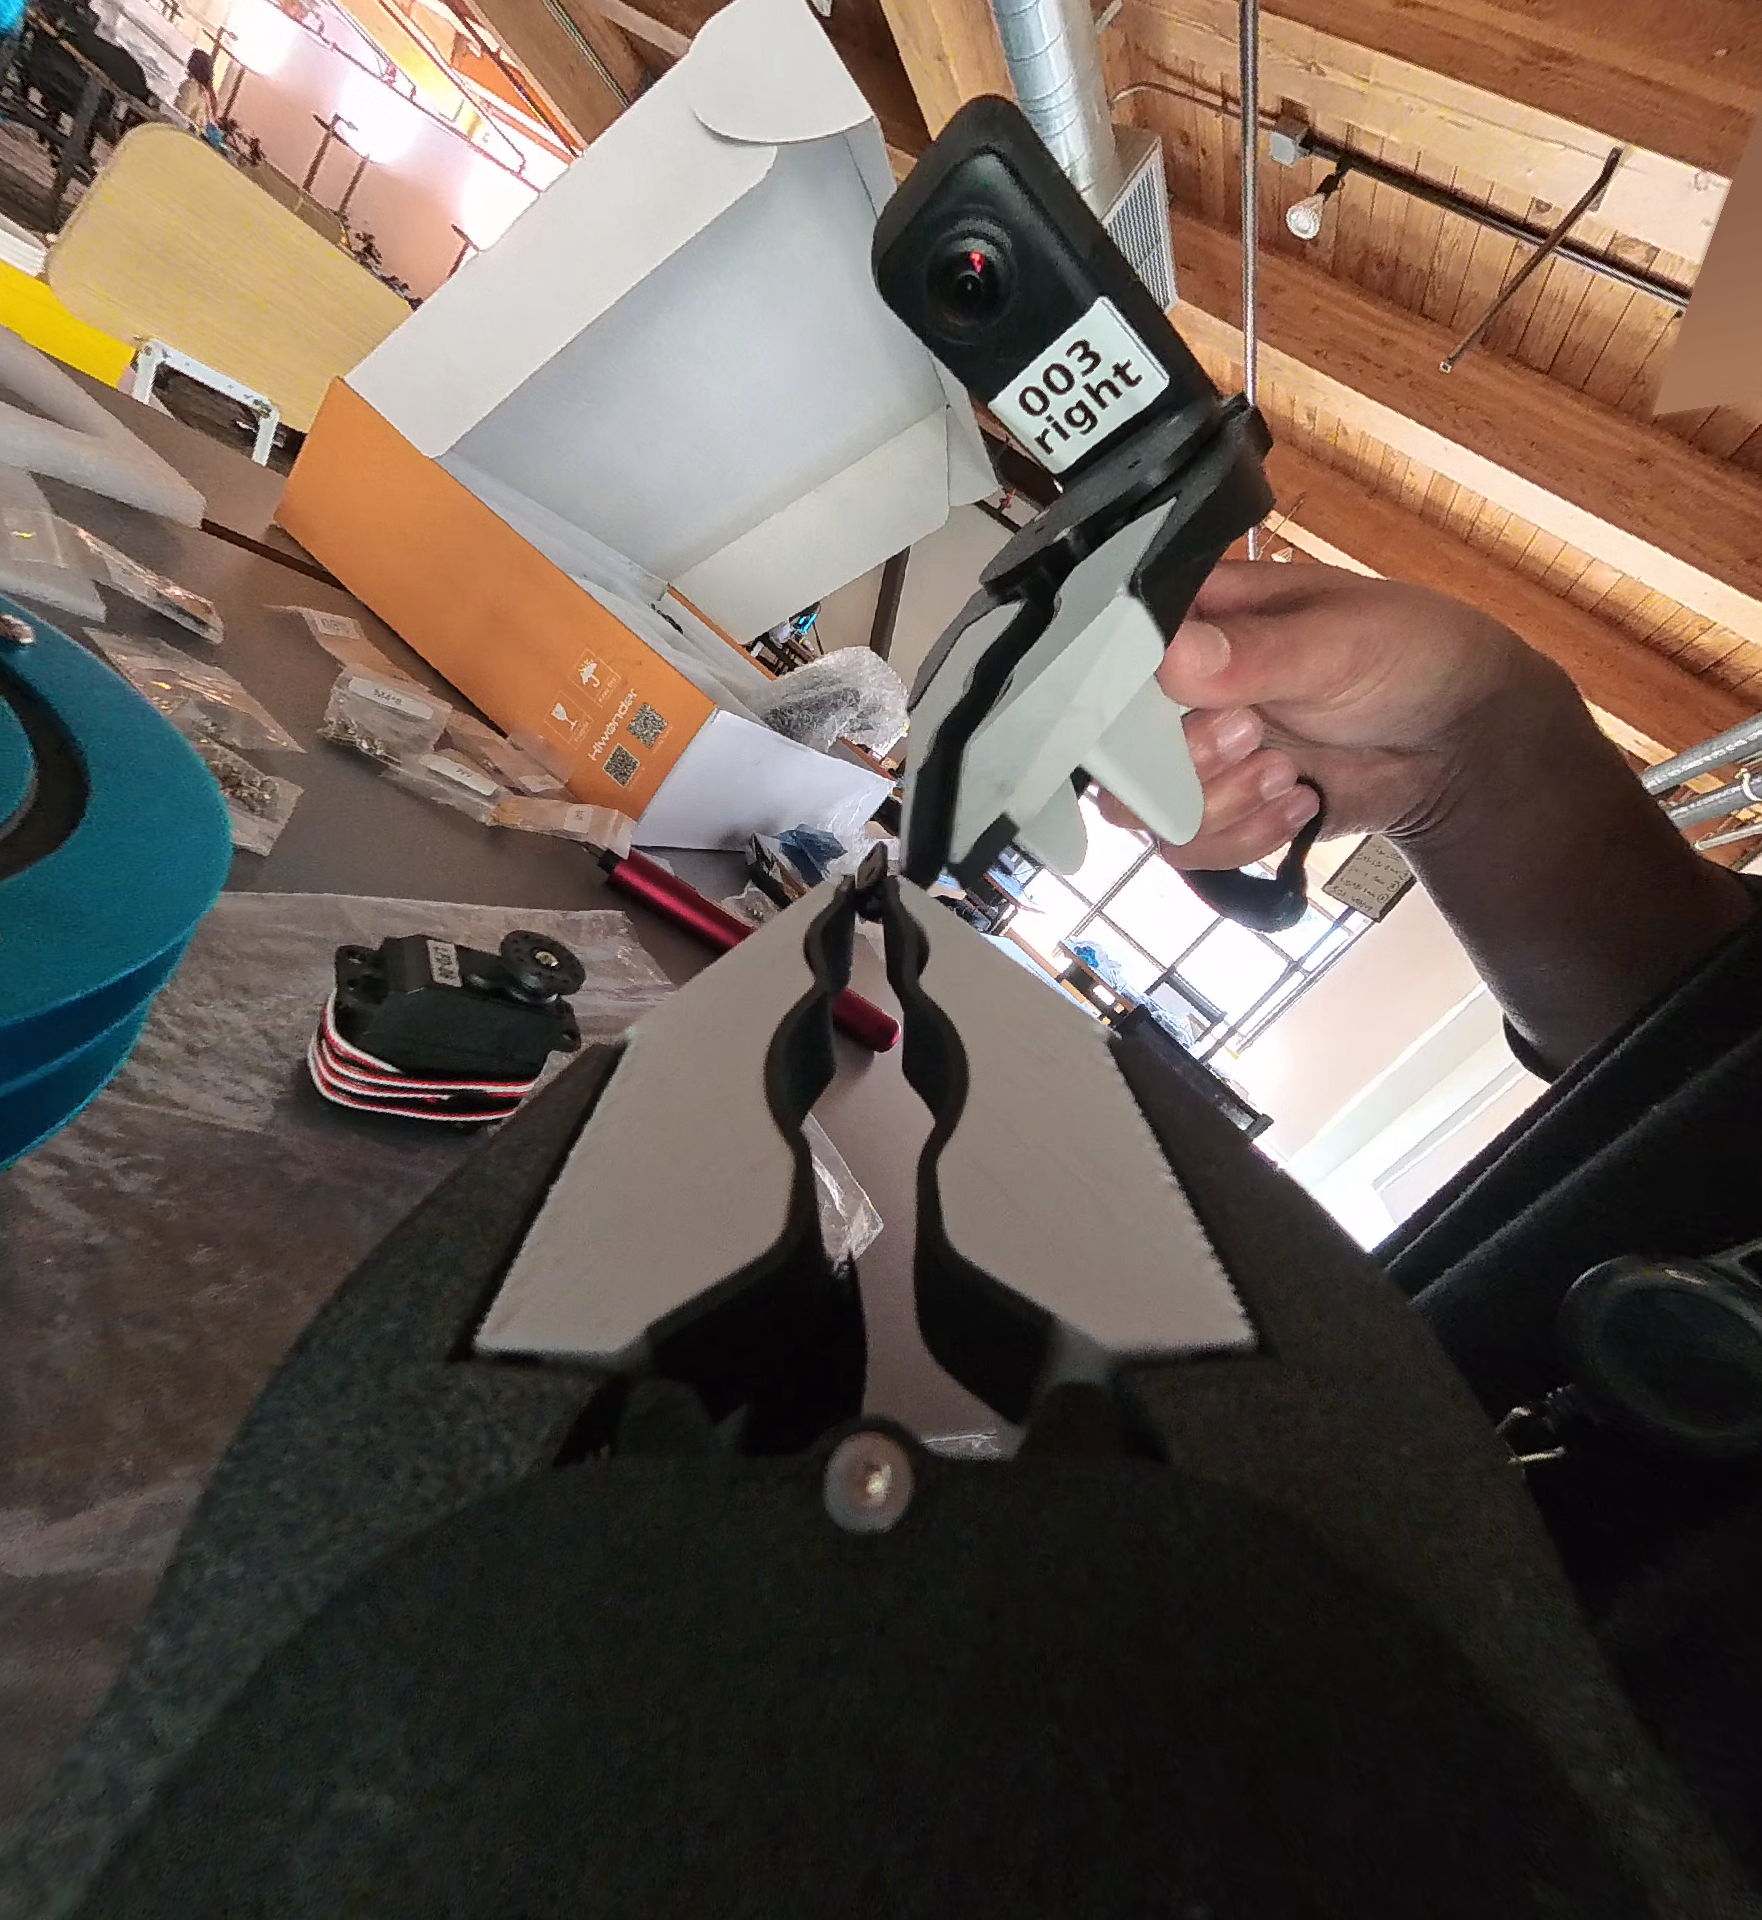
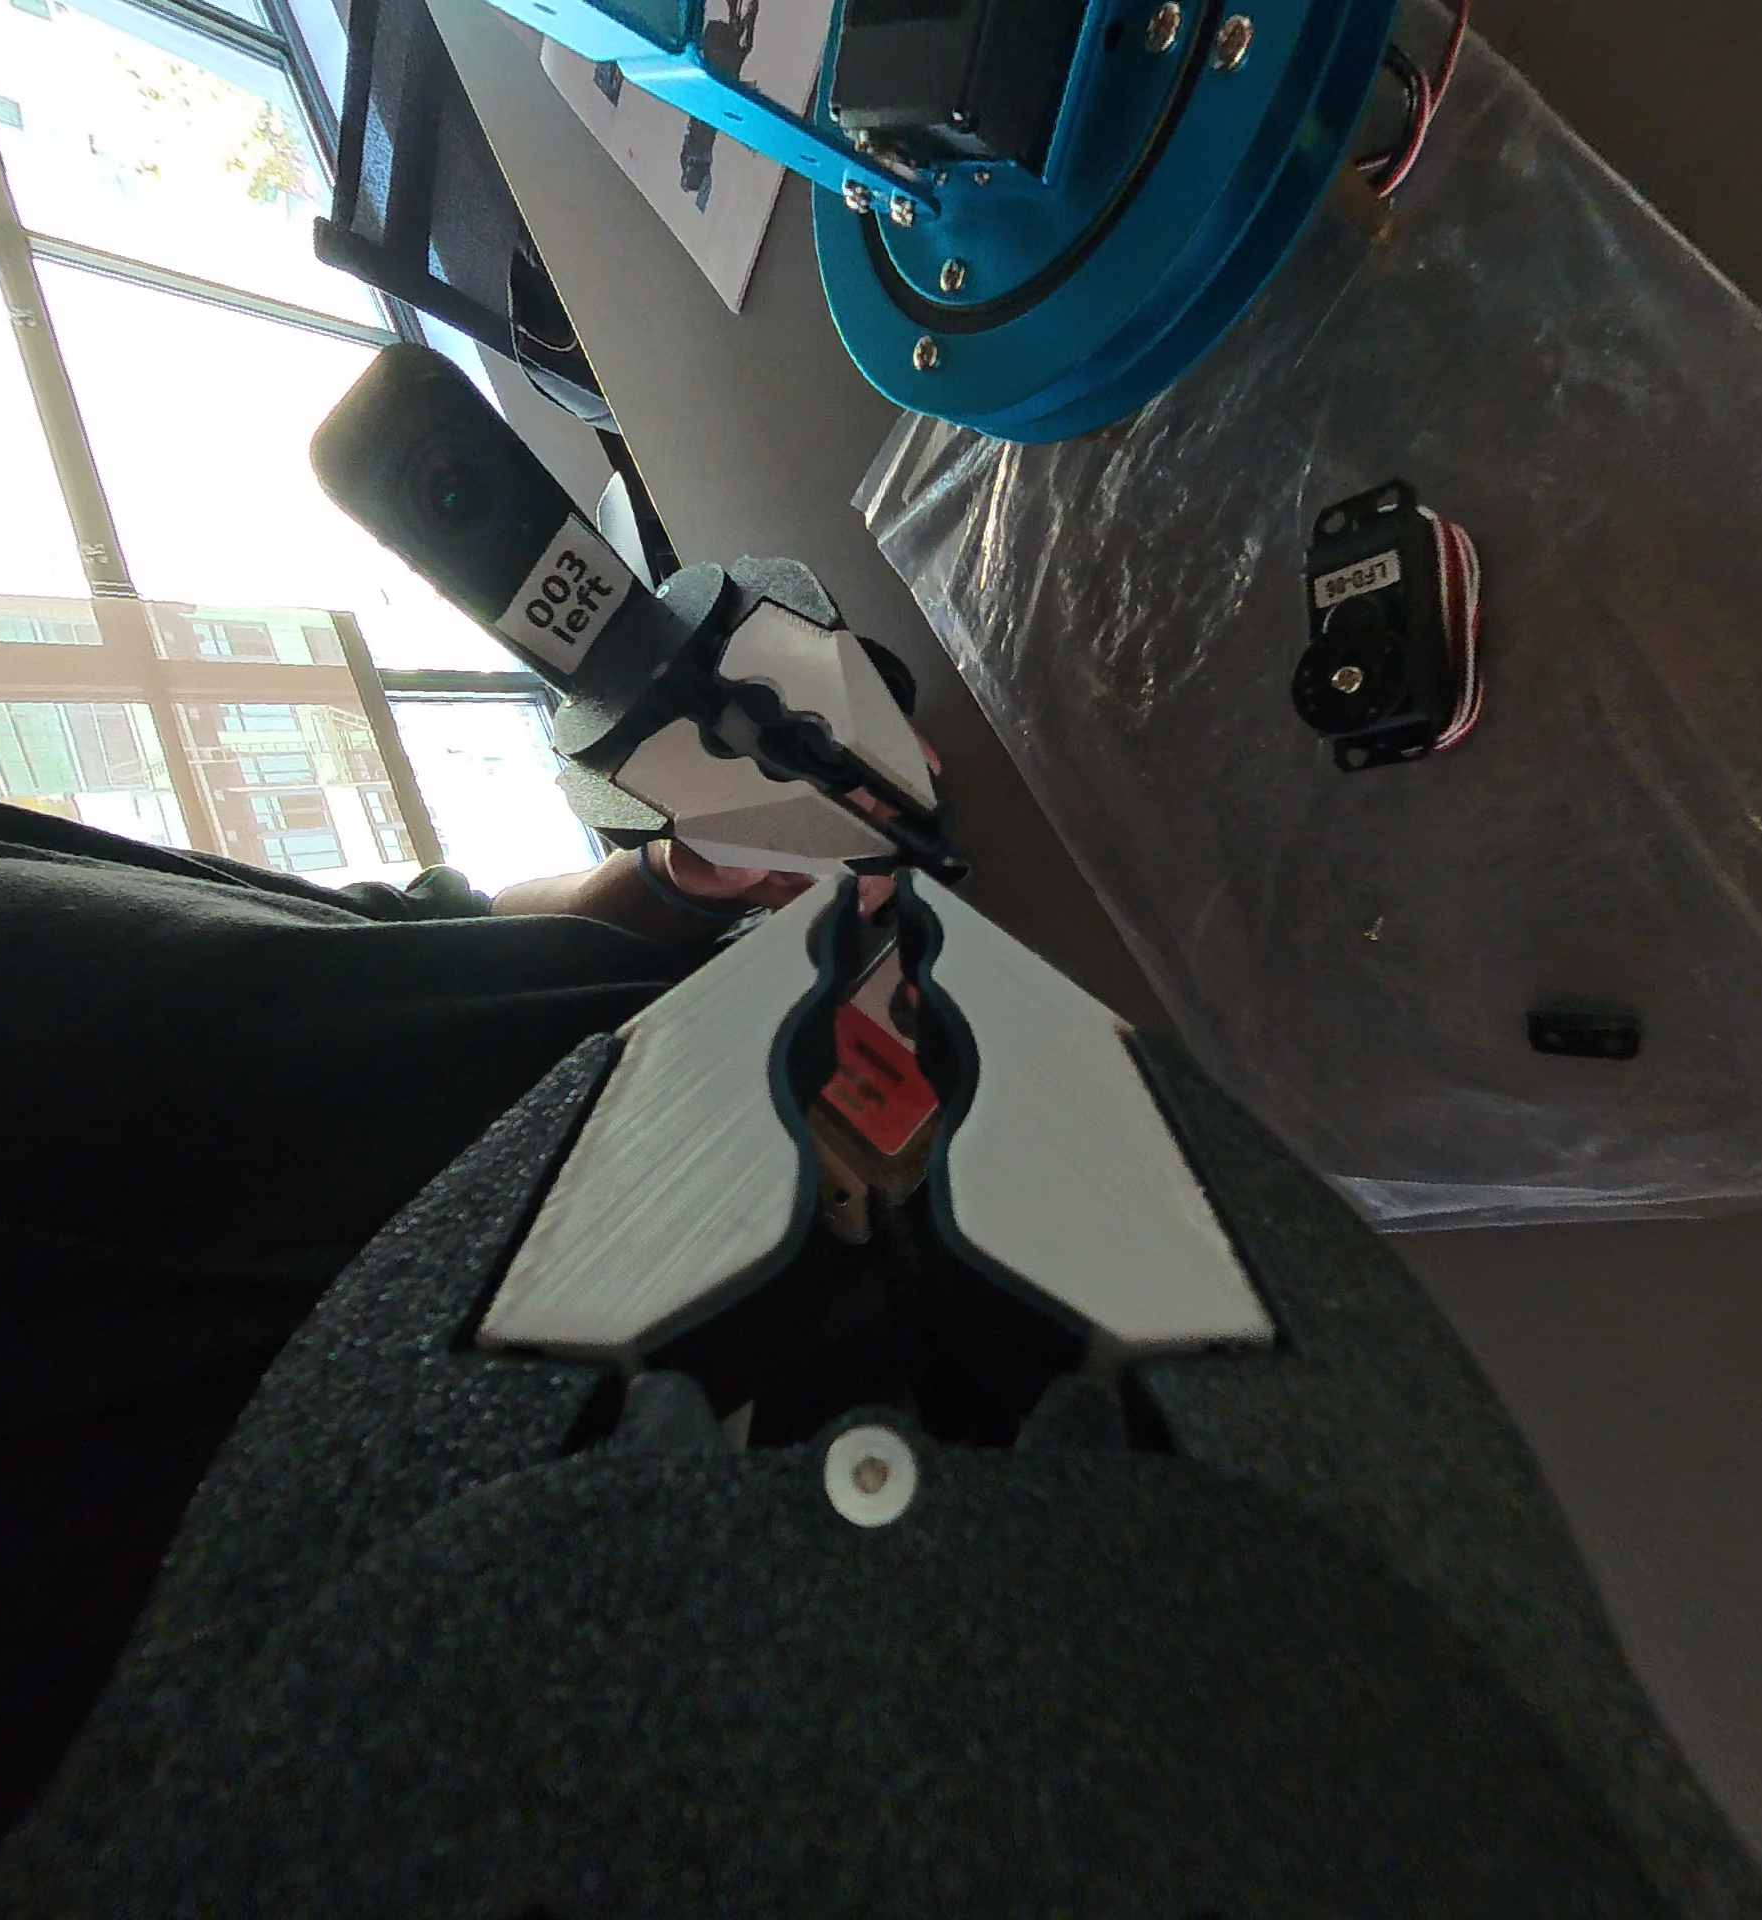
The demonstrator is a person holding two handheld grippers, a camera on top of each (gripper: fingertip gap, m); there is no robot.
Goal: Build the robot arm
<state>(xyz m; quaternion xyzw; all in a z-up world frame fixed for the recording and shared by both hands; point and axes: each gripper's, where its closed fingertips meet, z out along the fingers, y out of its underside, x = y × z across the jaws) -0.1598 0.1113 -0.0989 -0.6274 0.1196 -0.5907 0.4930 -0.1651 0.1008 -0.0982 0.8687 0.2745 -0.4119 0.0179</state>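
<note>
- The left gripper [image 1: 869, 891] is seen with its fingers drawn nearly together; a tiny dark part [image 1: 872, 868] is nipped at their tips.
- The right gripper [image 1: 924, 868] is held by a hand [image 1: 1376, 727] just beyond the left gripper, tip to tip with it, above the dark table [image 1: 357, 862].
- In the right wrist view, the right gripper [image 2: 869, 894] is closed upon a red-and-tan object [image 2: 872, 1101], lodged between its fingers; what the object is cannot be told.
- The left gripper [image 2: 908, 842] is shown there just ahead of the right gripper's tips, almost touching them.
- A black servo [image 1: 451, 997] wrapped in red-white cable lies on a clear plastic sheet [image 1: 233, 1039] on the table, left of the left gripper.
- A blue round base [image 1: 56, 852] stands farther left of the servo, partly on the sheet.
- A red cylindrical tool [image 1: 711, 914] lies just behind the left gripper's tips.
- An open orange-and-white box [image 1: 503, 592] and small bags of hardware [image 1: 378, 717] lie beyond the servo.
</note>
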